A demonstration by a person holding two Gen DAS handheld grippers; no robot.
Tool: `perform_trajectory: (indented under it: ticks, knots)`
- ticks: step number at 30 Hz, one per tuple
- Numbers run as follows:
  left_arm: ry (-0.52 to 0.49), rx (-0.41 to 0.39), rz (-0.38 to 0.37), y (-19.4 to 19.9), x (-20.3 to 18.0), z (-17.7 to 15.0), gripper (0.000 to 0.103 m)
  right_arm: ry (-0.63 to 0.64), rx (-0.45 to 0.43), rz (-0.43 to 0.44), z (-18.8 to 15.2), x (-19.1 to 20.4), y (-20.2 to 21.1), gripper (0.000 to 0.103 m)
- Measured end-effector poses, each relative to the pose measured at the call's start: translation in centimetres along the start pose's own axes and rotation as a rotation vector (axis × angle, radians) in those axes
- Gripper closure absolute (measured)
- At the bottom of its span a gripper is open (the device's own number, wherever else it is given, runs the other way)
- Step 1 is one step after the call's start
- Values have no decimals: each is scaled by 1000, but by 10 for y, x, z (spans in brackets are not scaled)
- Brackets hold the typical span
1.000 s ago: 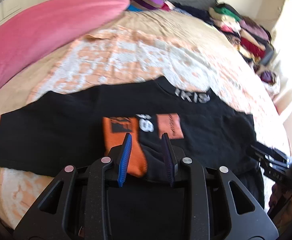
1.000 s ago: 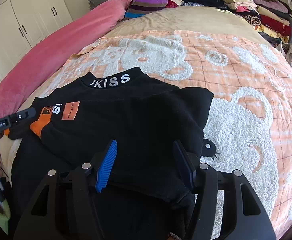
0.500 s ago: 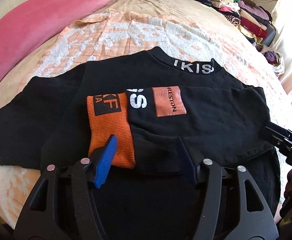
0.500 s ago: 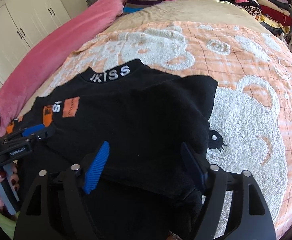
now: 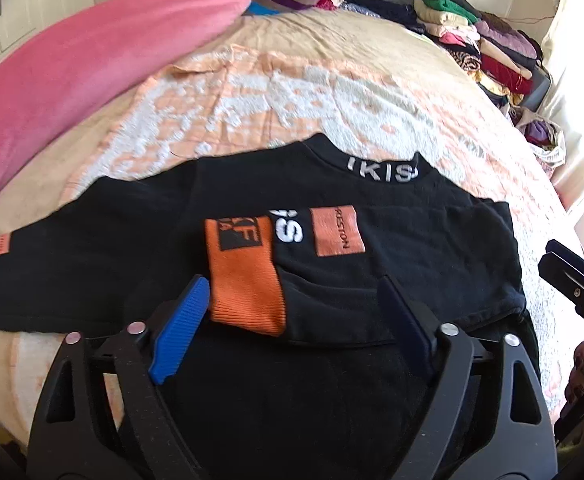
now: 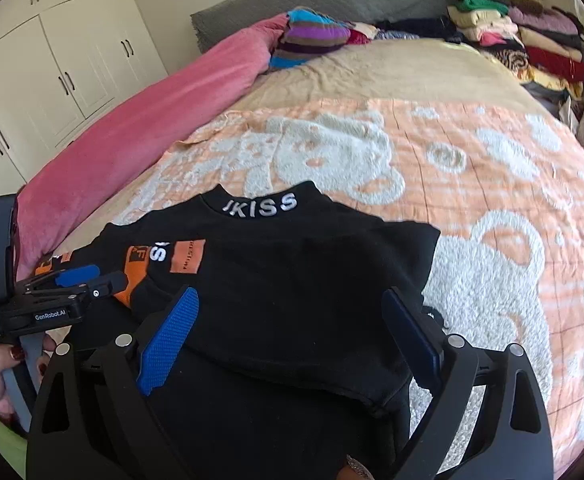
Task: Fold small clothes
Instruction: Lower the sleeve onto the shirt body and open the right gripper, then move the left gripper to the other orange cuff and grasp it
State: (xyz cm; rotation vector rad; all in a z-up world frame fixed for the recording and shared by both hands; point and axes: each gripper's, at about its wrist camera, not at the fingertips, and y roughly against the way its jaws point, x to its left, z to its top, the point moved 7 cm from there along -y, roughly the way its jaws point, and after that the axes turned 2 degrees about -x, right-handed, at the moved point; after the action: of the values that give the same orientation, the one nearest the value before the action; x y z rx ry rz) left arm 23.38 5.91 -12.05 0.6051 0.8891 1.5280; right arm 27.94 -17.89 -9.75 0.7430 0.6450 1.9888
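— On the bed, what lies under the clothes?
— An orange blanket with white bears; it gives a flat place for folding. A pink duvet is pushed to the side.
— And the garment?
— The black sweatshirt lies on the blanket, collar away from us. One sleeve is folded across the chest, so its orange cuff rests in the middle; the other sleeve lies out to the side, I think it is next.
— The claws?
— The left gripper is wide open above the cuff and holds nothing. The right gripper is also wide open and empty, over the folded side.
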Motion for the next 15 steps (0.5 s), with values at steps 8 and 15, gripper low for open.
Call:
perform_trajectory:
  ticks: [8, 15]
  knots:
    - [1, -54, 16, 29, 11, 8, 17, 38, -74, 31, 18, 28, 32, 10]
    - [12, -90, 32, 50, 28, 13, 11, 29, -106, 44, 32, 46, 53, 10]
